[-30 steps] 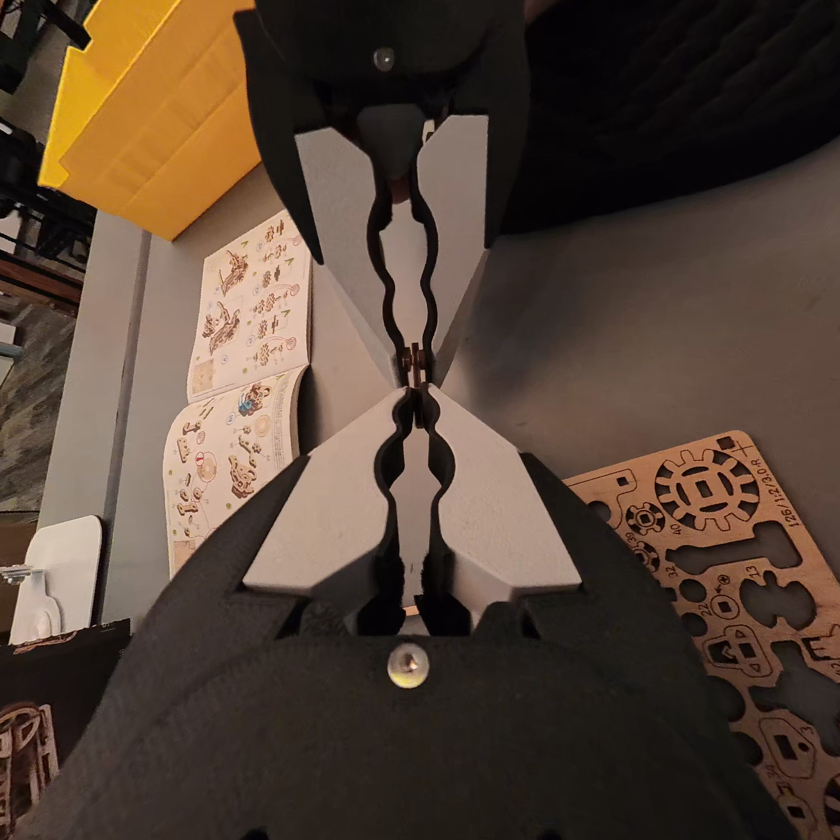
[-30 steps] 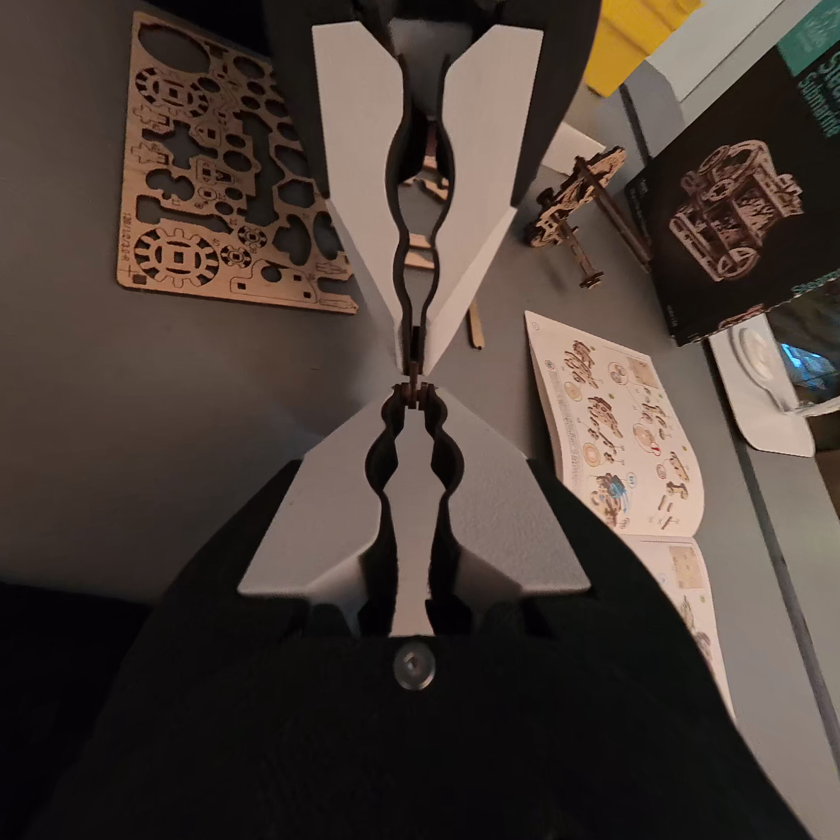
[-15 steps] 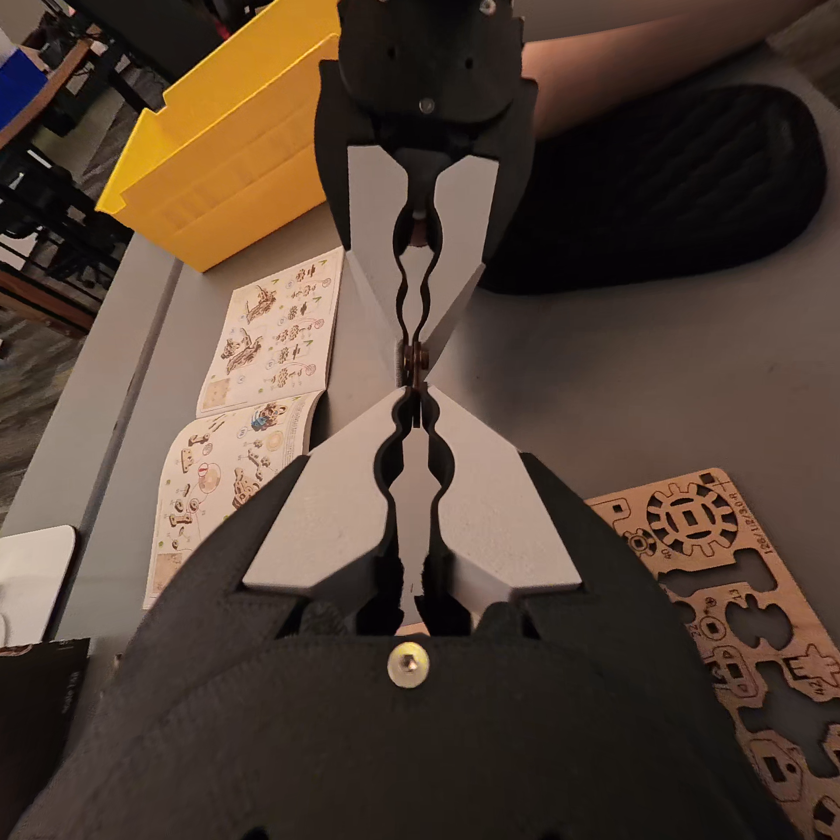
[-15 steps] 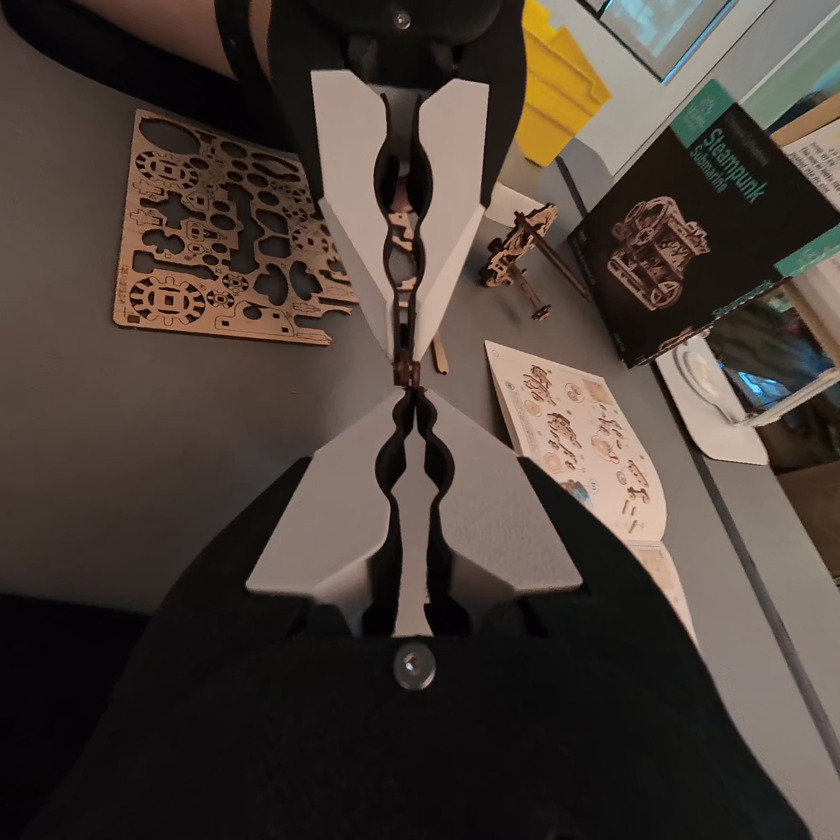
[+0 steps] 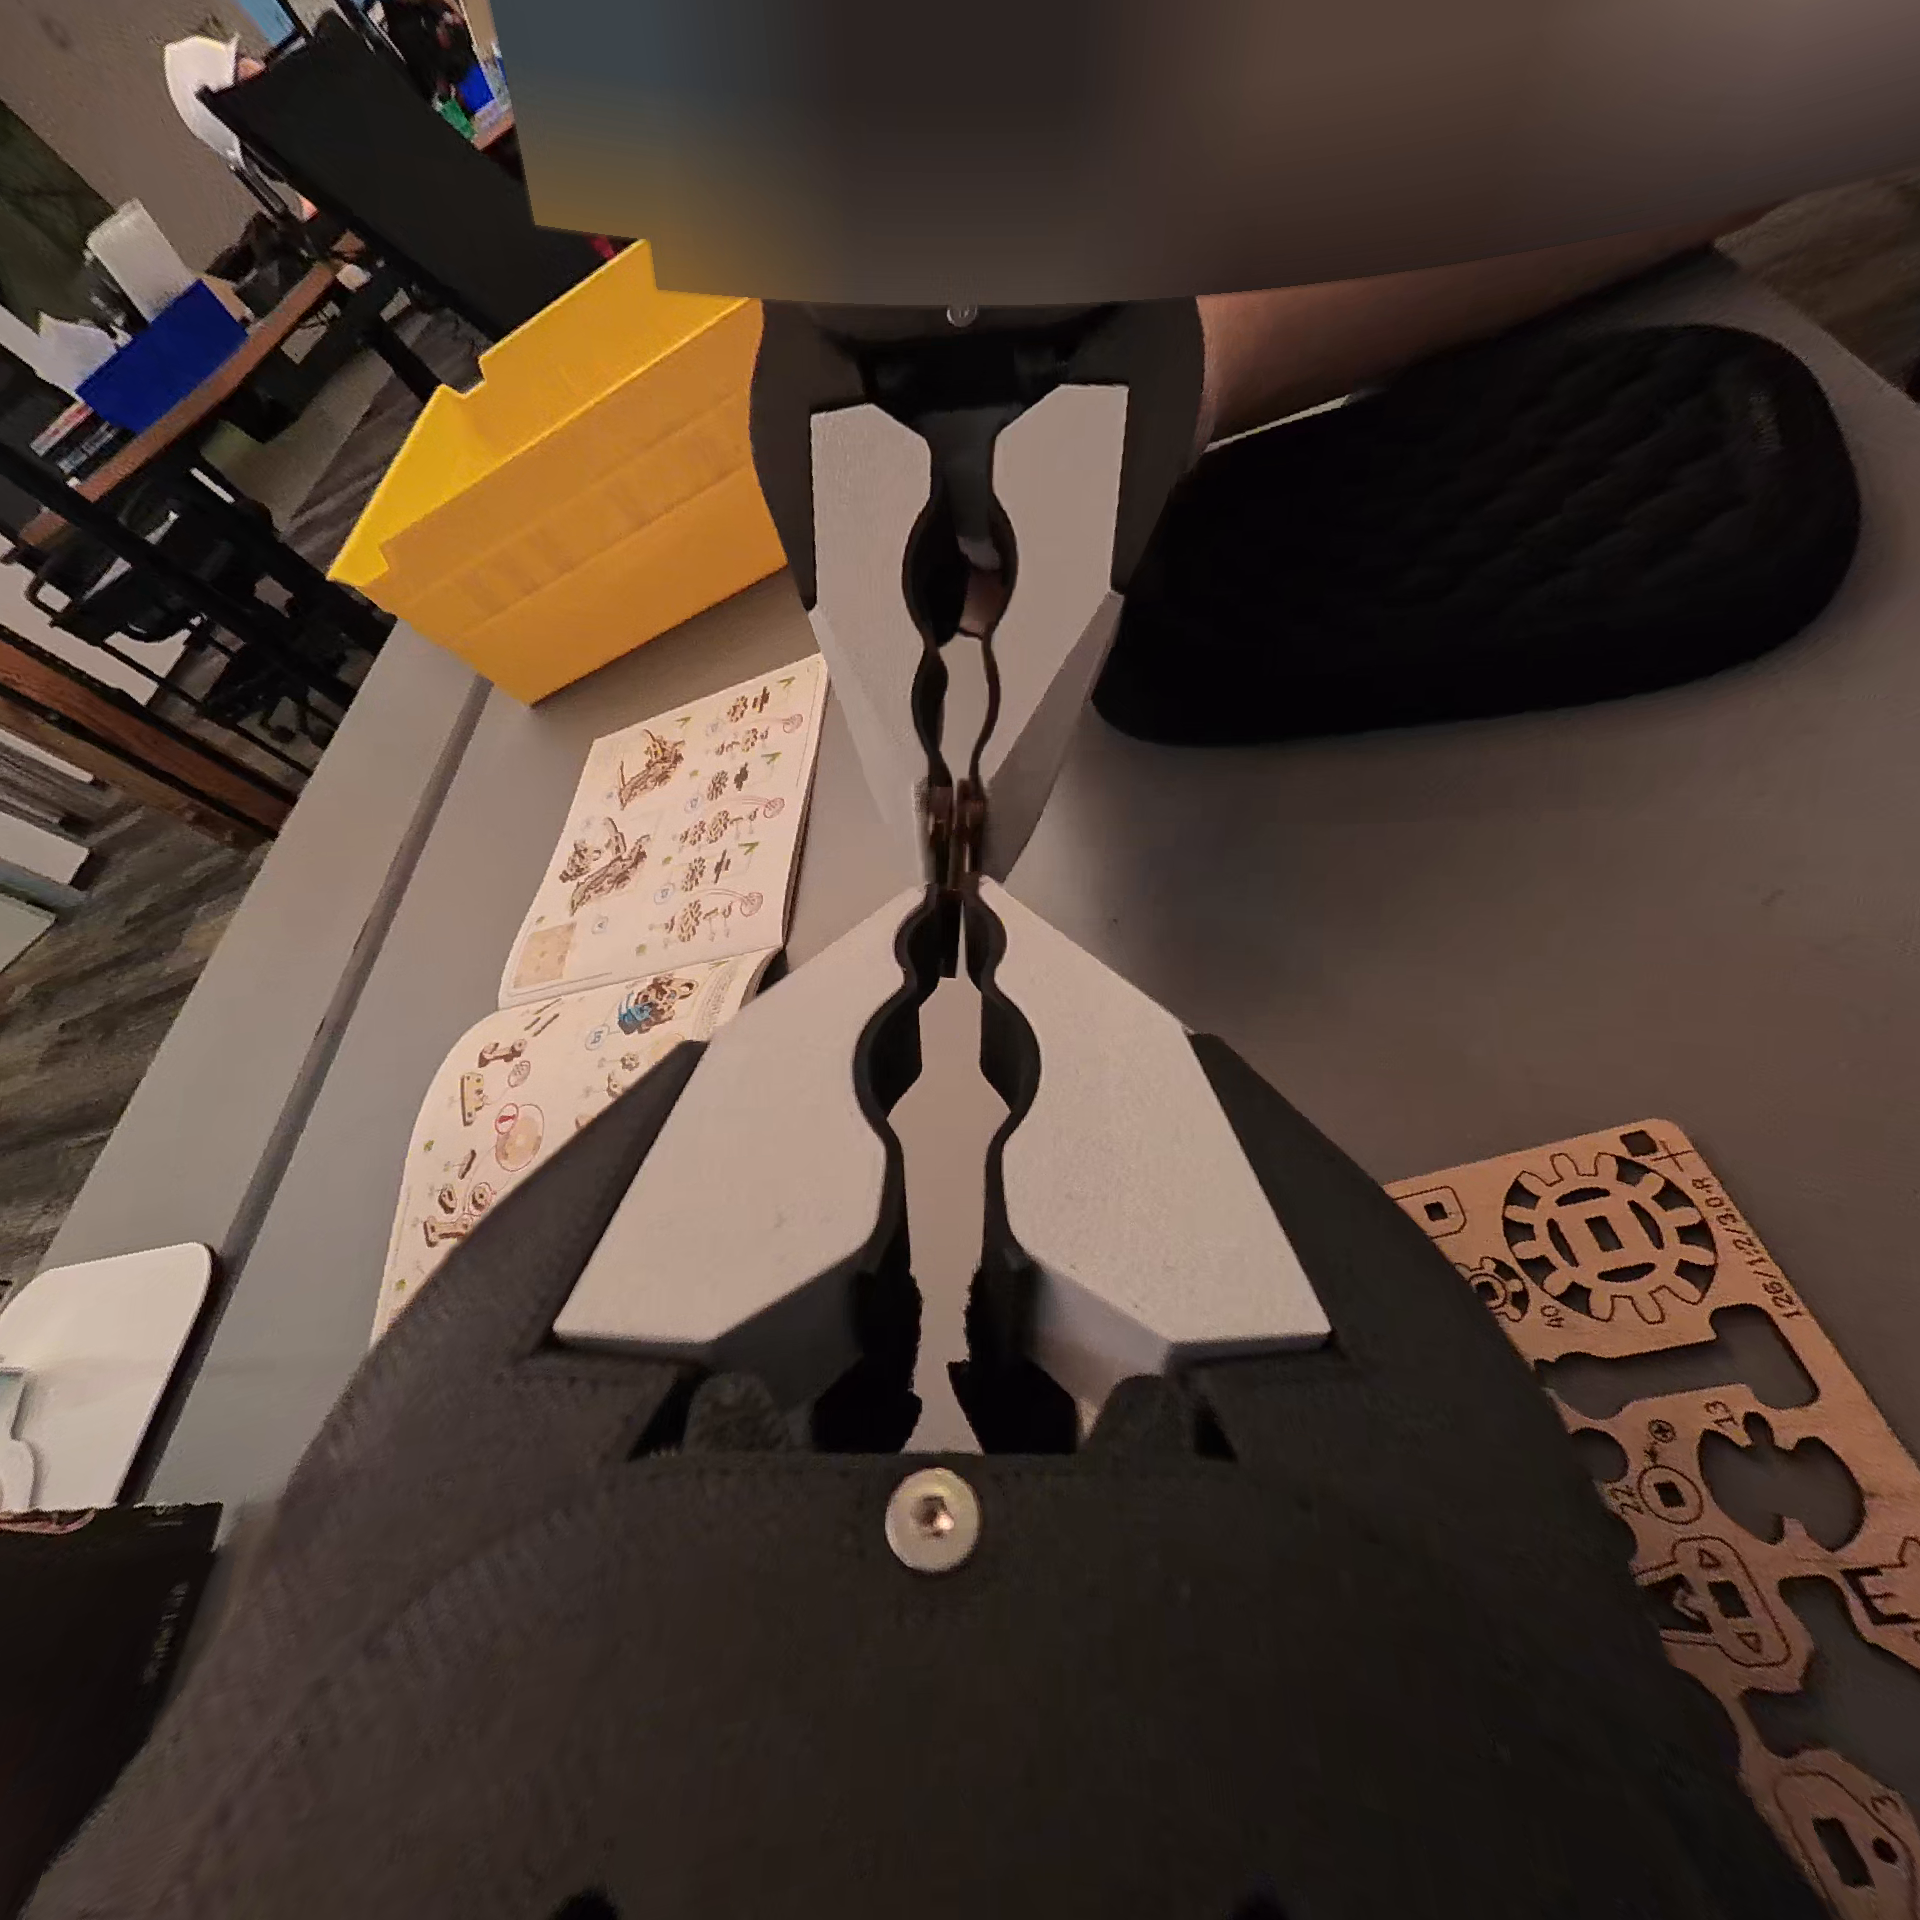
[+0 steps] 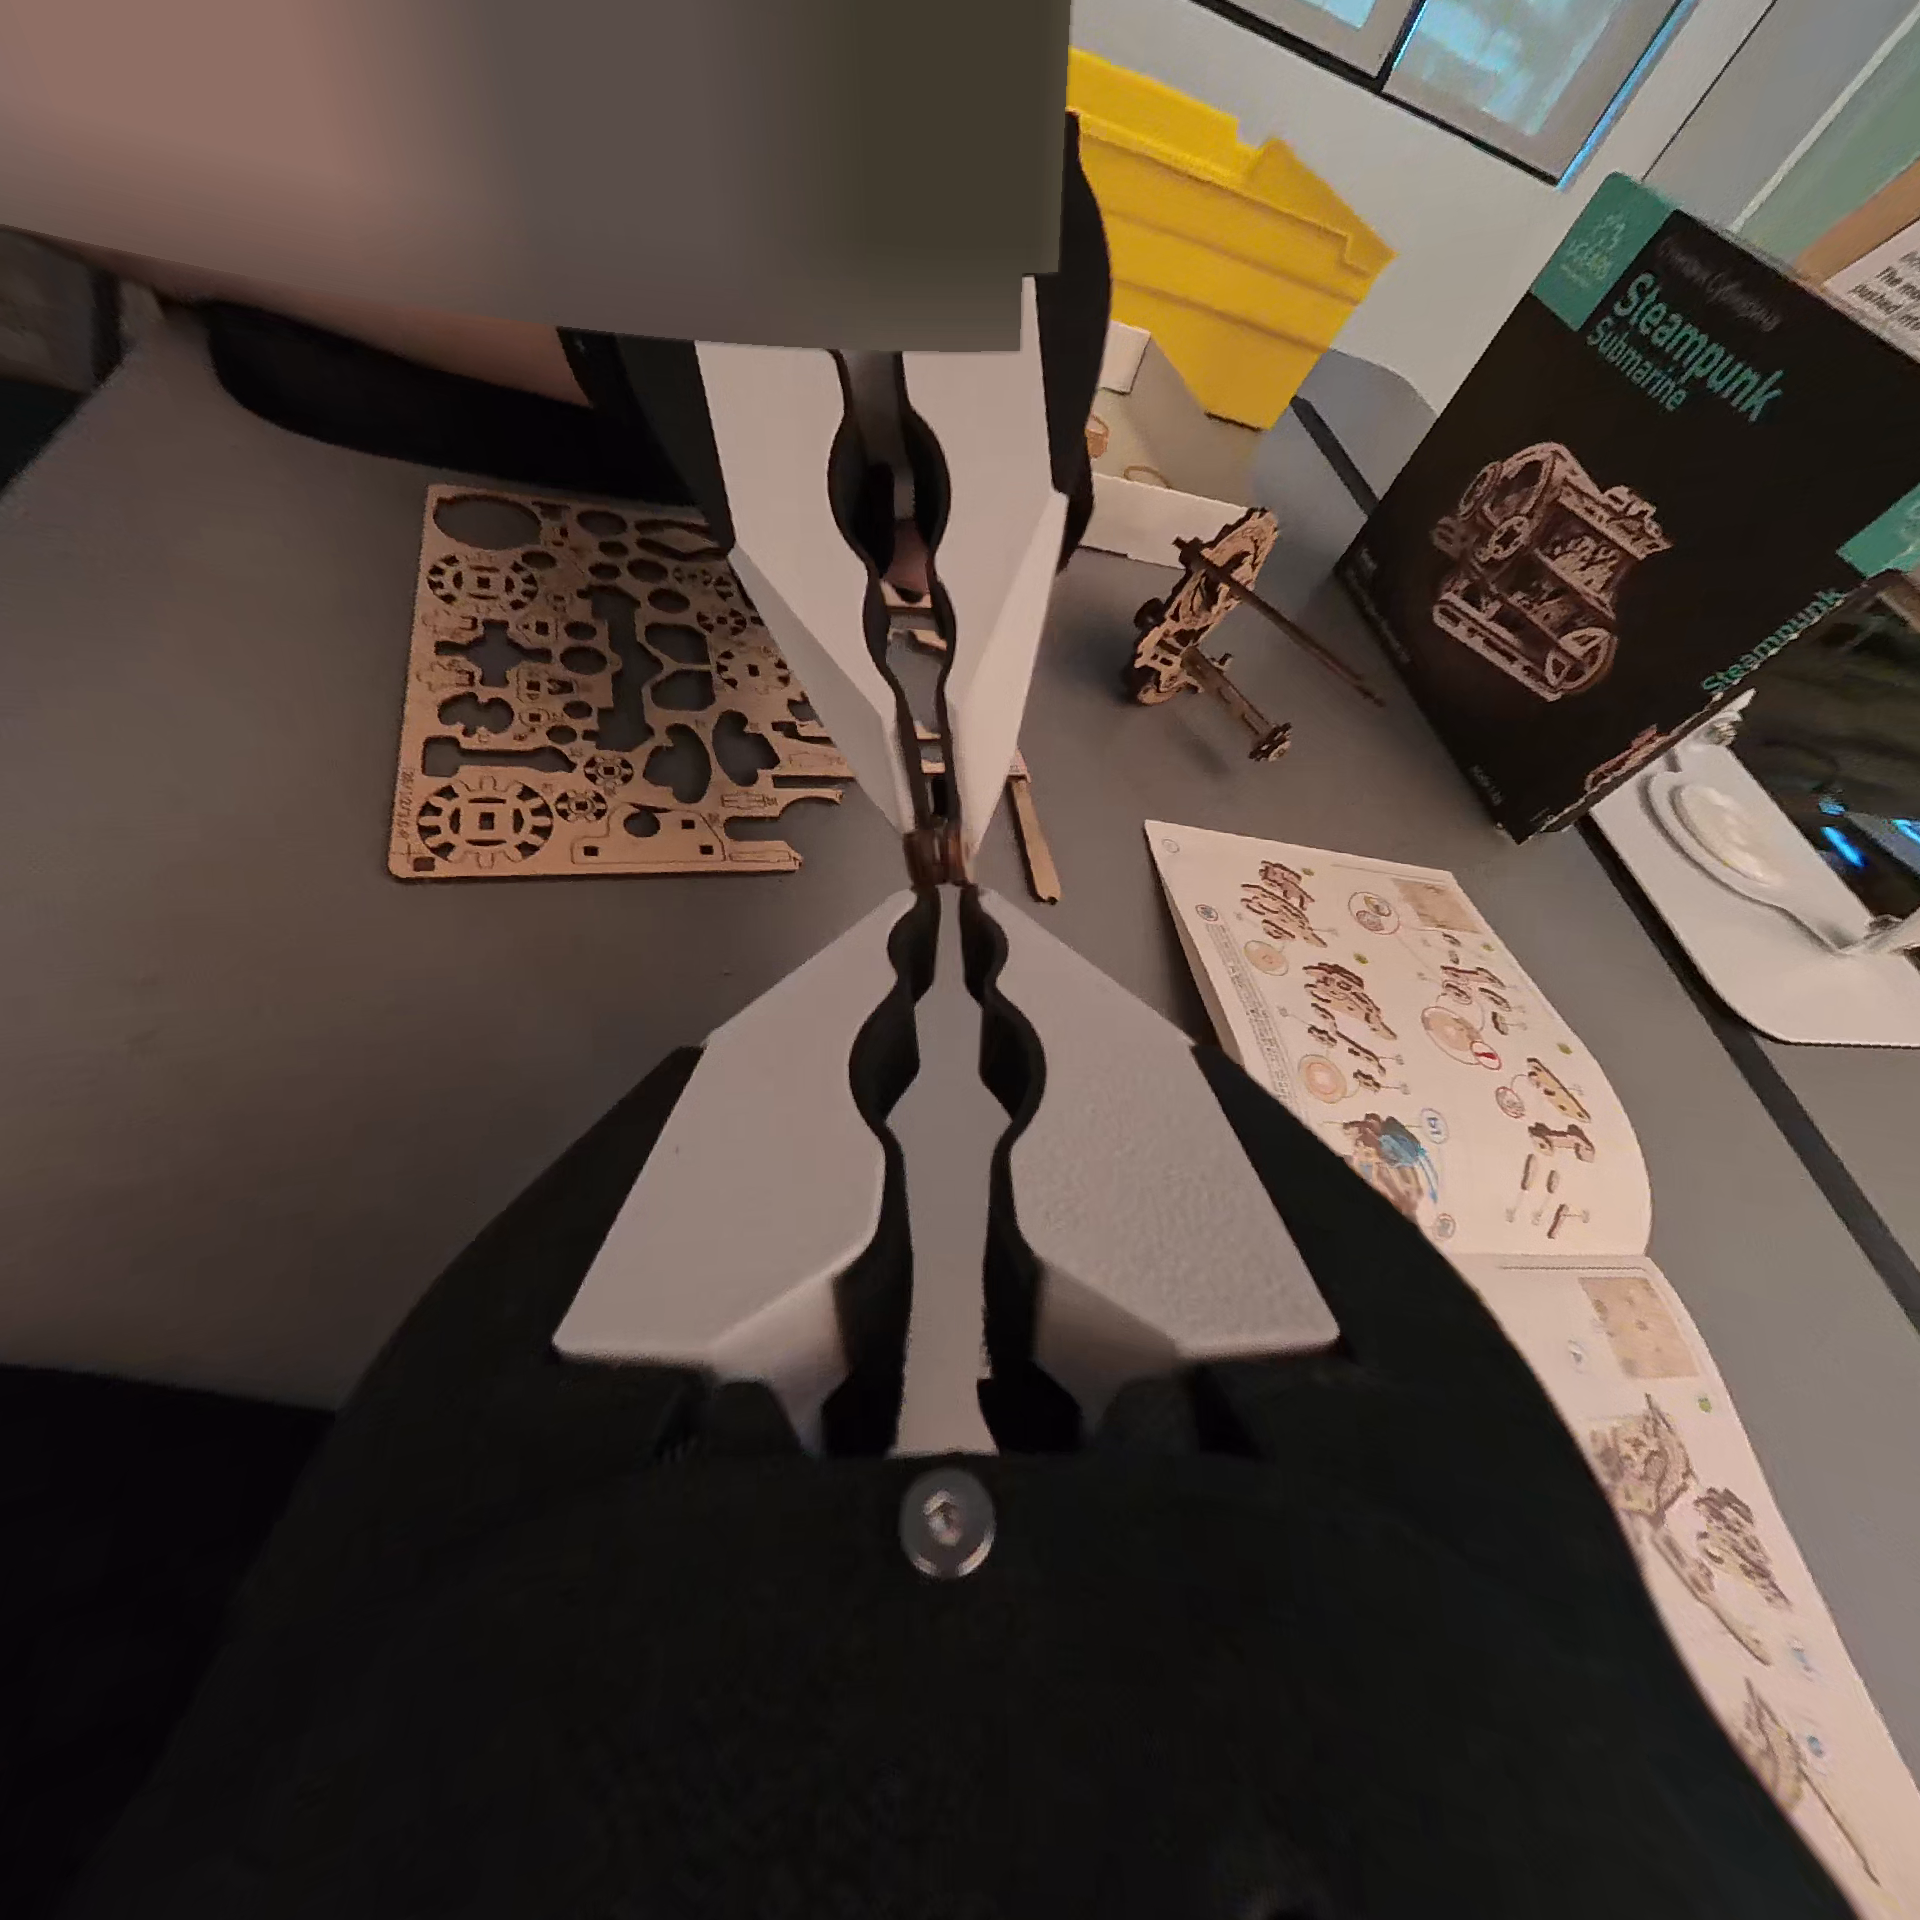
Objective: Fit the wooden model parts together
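Tip to tip: both grippers pinch small wooden parts

Centrally in the left wrist view, the left gripper [image 5: 948, 925] has its jaws nearly together, nipping a small dark wooden part [image 5: 951, 847] at the frame's middle. The right gripper [image 5: 956, 800] comes down from the top, tips closed on the same cluster. An open instruction booklet [image 5: 686, 831] lies at left, a yellow bin [image 5: 561, 520] upper left, a punched wooden sheet [image 5: 1662, 1351] lower right.

Next, the right wrist view: the right gripper [image 6: 940, 904] is pinched on the wooden part [image 6: 932, 854] mid-frame, meeting the left gripper [image 6: 935, 821] from above. A part-built wooden model [image 6: 1205, 613] stands right of centre on the grey table [image 6: 260, 987], near a dark box [image 6: 1621, 520]
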